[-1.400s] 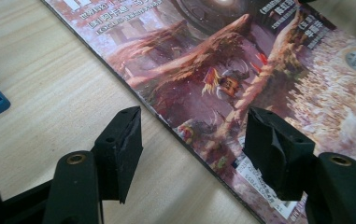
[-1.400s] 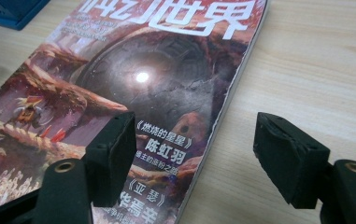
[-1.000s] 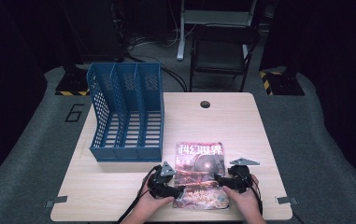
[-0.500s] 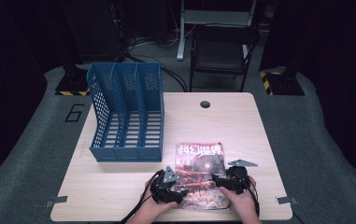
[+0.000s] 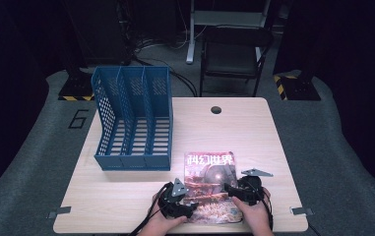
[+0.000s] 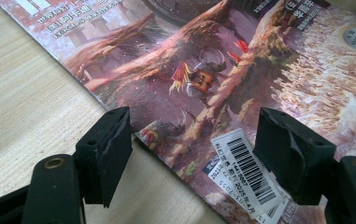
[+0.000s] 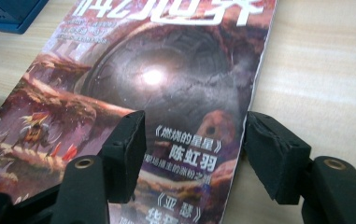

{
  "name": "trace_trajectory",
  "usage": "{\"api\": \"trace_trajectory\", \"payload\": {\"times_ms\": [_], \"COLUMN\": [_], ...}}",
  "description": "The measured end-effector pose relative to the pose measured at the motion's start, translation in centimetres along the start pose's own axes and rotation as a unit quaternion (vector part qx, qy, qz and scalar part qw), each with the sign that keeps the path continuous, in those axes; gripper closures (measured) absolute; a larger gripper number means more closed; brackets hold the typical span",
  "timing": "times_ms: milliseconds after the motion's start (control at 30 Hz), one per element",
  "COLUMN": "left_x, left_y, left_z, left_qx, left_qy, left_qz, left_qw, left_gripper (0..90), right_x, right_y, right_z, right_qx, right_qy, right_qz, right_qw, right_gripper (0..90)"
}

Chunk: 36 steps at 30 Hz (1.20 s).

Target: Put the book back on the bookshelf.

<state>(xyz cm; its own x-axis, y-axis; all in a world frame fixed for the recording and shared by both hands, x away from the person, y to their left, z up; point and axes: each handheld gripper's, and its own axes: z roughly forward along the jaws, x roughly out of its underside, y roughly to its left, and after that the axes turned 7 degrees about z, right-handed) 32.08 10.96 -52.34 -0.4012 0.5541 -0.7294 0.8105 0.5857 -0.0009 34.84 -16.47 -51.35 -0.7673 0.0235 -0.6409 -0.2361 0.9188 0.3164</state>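
Note:
A magazine [image 5: 210, 184] with a reddish cover and white title lies flat near the table's front edge. My left gripper [image 5: 191, 208] sits at the magazine's left edge. In the left gripper view my left gripper [image 6: 192, 135] is open and straddles that edge of the magazine [image 6: 203, 60], one jaw over bare wood, the other over the barcode corner. My right gripper [image 5: 229, 190] is at the right edge. My right gripper [image 7: 194, 140] has just been closing its jaws and is still open, with the magazine [image 7: 166, 79] edge between them.
A blue three-slot file holder [image 5: 133, 120] stands at the table's left, its corner [image 7: 7, 11] showing in the right gripper view. The wooden table [image 5: 254, 132] has a cable hole [image 5: 216, 109] at the back. A dark chair [image 5: 234, 54] stands beyond the table.
My left gripper has crept a little toward the table's front edge along the magazine's left side. The right gripper and the magazine have stayed in place.

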Motion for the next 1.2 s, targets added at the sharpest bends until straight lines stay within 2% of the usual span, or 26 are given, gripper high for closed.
{"api": "trace_trajectory", "payload": {"times_ms": [100, 167, 367, 433, 600, 667, 900, 1033, 1200], "left_x": [0.1, 0.1, 0.3, 0.3, 0.3, 0.3, 0.3, 0.4, 0.4], "left_y": [0.0, 0.0, 0.0, 0.0, 0.0, 0.0, 0.0, 0.1, 0.1], "left_z": [0.0, 0.0, 0.0, 0.0, 0.0, 0.0, 0.0, -0.1, -0.1], "left_qx": [-0.001, -0.001, -0.003, -0.003, -0.002, -0.004, -0.004, -0.003, -0.003], "left_qy": [-0.002, -0.002, -0.008, -0.011, -0.013, -0.013, -0.012, -0.012, -0.014], "left_qz": [0.003, 0.003, 0.002, 0.003, 0.002, 0.003, 0.004, 0.007, 0.008], "left_qw": [1.0, 1.0, 1.0, 0.9999, 0.9999, 0.9999, 0.9999, 0.9999, 0.9999], "left_gripper": [27.2, 27.2, 27.3, 27.3, 27.3, 27.3, 27.4, 27.3, 27.3], "right_x": [-0.1, -0.1, -0.2, -0.2, -0.1, -0.2, -0.4, -0.6, -0.9], "right_y": [0.3, 0.3, 0.2, 0.2, 0.1, -0.1, -0.5, -0.4, -0.2], "right_z": [0.2, 0.3, 0.6, 0.6, 0.6, 0.6, 0.4, -0.1, -1.2], "right_qx": [0.013, 0.014, 0.009, 0.008, -0.005, -0.012, -0.016, -0.026, -0.063], "right_qy": [-0.005, -0.003, -0.005, -0.005, -0.011, -0.01, -0.008, -0.017, -0.045], "right_qz": [-0.014, -0.012, 0.006, 0.005, 0.018, 0.027, 0.045, 0.034, 0.038], "right_qw": [0.9998, 0.9998, 0.9999, 0.9999, 0.9998, 0.9995, 0.9988, 0.9989, 0.9963], "right_gripper": [35.5, 35.2, 35.0, 33.6, 31.6, 32.3, 37.6, 37.5, 37.9]}}
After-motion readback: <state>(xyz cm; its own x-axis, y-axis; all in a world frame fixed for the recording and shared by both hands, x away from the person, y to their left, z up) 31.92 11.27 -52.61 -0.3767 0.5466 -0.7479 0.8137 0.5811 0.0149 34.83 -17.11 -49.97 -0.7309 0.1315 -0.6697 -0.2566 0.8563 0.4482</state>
